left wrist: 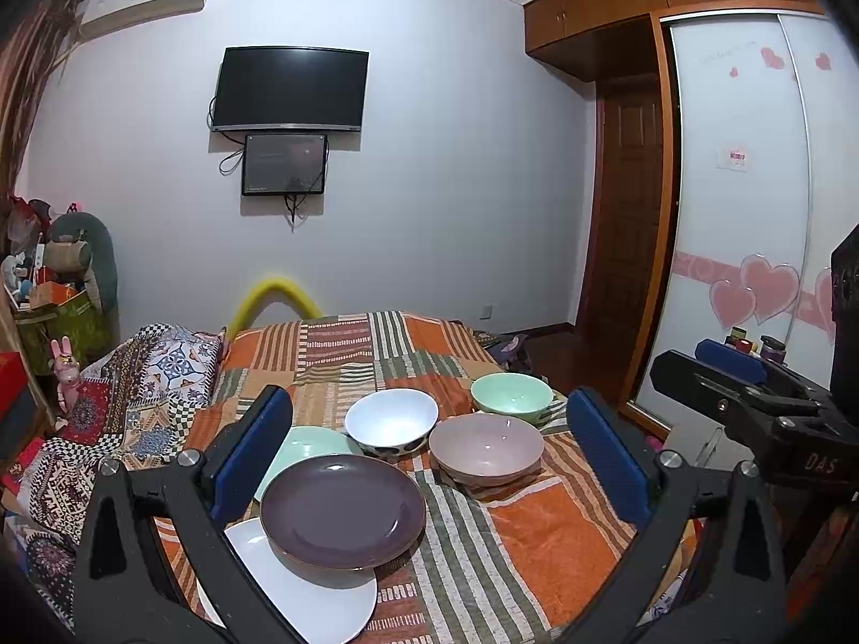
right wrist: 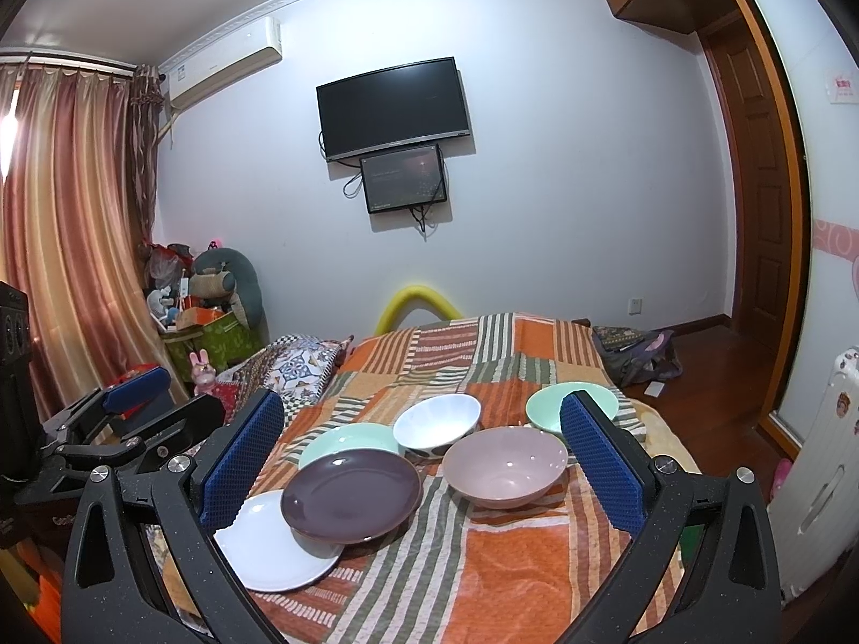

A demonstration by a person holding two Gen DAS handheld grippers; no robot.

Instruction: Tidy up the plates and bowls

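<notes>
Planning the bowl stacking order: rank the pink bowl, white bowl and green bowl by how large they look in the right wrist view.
1. pink bowl, plainly widest, though it is also nearest the camera.
2. white bowl.
3. green bowl, partly hidden behind a tool finger and farthest, so second and third place are unsure.

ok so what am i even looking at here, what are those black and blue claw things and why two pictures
Those claws are two handheld grippers; a person holds one in each hand, and no robot arm is involved. Each has a wide-angle camera looking forward between its two blue-padded fingers, hence two pictures.

One picture is from the left gripper, with the other gripper visible at its right edge. The other is from the right gripper.

Both hover open over a bed with a striped orange cover, holding nothing. On it lie three plates: a purple plate overlapping a white plate and a green plate. Beside them are three bowls: a white bowl, a pink bowl and a green bowl.
</notes>
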